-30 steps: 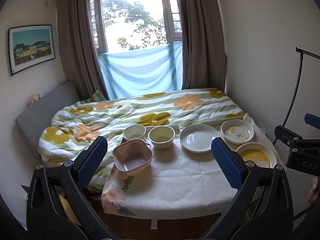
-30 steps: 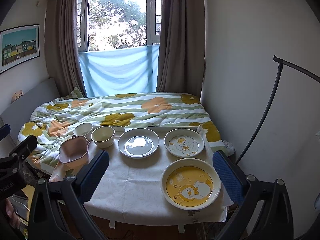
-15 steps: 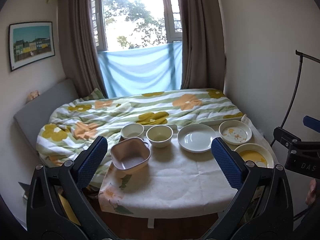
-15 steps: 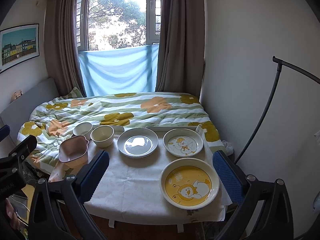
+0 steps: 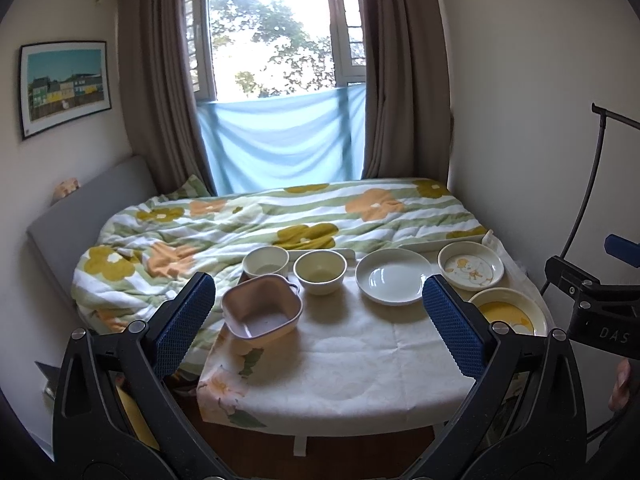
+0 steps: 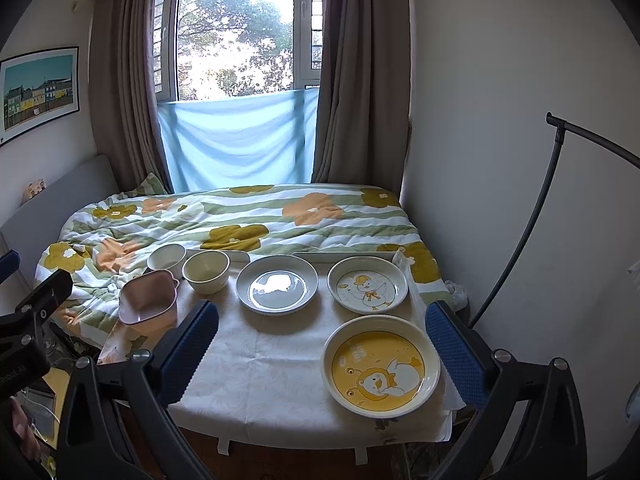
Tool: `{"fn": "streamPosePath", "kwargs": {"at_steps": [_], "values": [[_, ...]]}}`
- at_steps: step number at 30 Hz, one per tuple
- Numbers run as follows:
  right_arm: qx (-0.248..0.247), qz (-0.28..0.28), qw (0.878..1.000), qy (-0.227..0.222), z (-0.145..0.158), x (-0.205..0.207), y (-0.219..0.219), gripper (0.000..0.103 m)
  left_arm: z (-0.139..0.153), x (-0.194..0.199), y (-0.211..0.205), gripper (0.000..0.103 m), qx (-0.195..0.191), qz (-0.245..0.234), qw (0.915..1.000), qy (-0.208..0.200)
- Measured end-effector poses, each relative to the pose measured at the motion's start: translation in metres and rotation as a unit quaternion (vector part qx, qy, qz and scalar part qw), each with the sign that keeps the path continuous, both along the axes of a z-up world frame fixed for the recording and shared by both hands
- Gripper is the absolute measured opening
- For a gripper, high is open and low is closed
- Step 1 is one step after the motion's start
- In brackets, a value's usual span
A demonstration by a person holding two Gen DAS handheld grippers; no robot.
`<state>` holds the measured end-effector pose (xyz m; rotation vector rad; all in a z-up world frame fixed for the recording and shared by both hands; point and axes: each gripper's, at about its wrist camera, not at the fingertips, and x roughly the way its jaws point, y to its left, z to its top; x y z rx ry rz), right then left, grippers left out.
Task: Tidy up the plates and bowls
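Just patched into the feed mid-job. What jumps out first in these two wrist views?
The yellow duck plate at the table's near right corner grabs the eye, with a white duck plate just behind it and a plain white plate to that one's left. On the left side sit a pink square bowl and two cream bowls. Both the left gripper and right gripper hang open, holding nothing.

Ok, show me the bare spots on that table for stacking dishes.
Free: the tablecloth near edge, bordered by the pink dish, plain plate and yellow duck plate. Crowded: the far edge, where white bowl, cream bowl and white duck plate line up.
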<state>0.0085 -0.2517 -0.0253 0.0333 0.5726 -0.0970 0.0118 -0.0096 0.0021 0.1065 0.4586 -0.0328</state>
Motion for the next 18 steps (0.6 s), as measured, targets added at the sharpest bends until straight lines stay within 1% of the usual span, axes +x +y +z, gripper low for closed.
{"fn": "streamPosePath", "kwargs": {"at_steps": [18], "values": [[0.001,0.001,1.0,0.0,-0.0002,-0.0011,0.0029,0.103,-0.001,0.0,0.0044,0.103,-0.001,-0.002,1.0,-0.001]]}}
